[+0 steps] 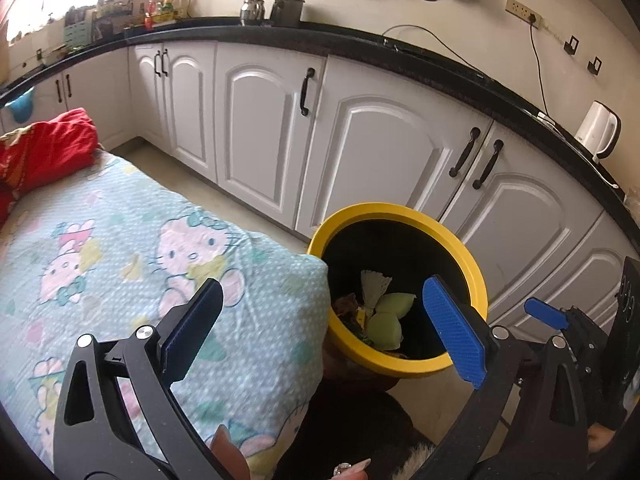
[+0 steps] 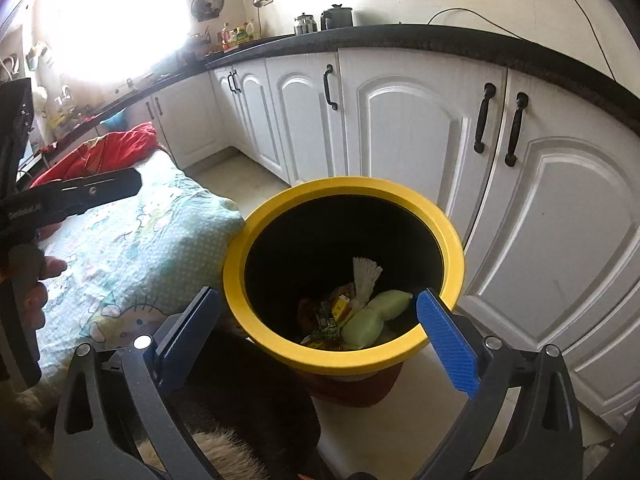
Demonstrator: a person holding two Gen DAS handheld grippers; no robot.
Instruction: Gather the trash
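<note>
A round bin with a yellow rim (image 1: 472, 264) (image 2: 280, 208) and black inside stands on the floor by the bed corner. In it lie pale green crumpled pieces (image 1: 384, 328) (image 2: 362, 326), a white paper piece (image 1: 374, 286) (image 2: 366, 274) and coloured wrappers (image 2: 326, 314). My left gripper (image 1: 324, 328) is open and empty, above the bed corner and the bin's near rim. My right gripper (image 2: 320, 330) is open and empty, straddling the bin's near rim from above. The right gripper also shows at the right edge of the left wrist view (image 1: 560, 320).
A bed with a light blue cartoon-print sheet (image 1: 120, 248) (image 2: 132, 248) lies left of the bin, with a red cloth (image 1: 44, 148) at its far end. White kitchen cabinets (image 1: 380, 152) (image 2: 420, 128) under a black counter stand right behind the bin. A white kettle (image 1: 598, 130) sits on the counter.
</note>
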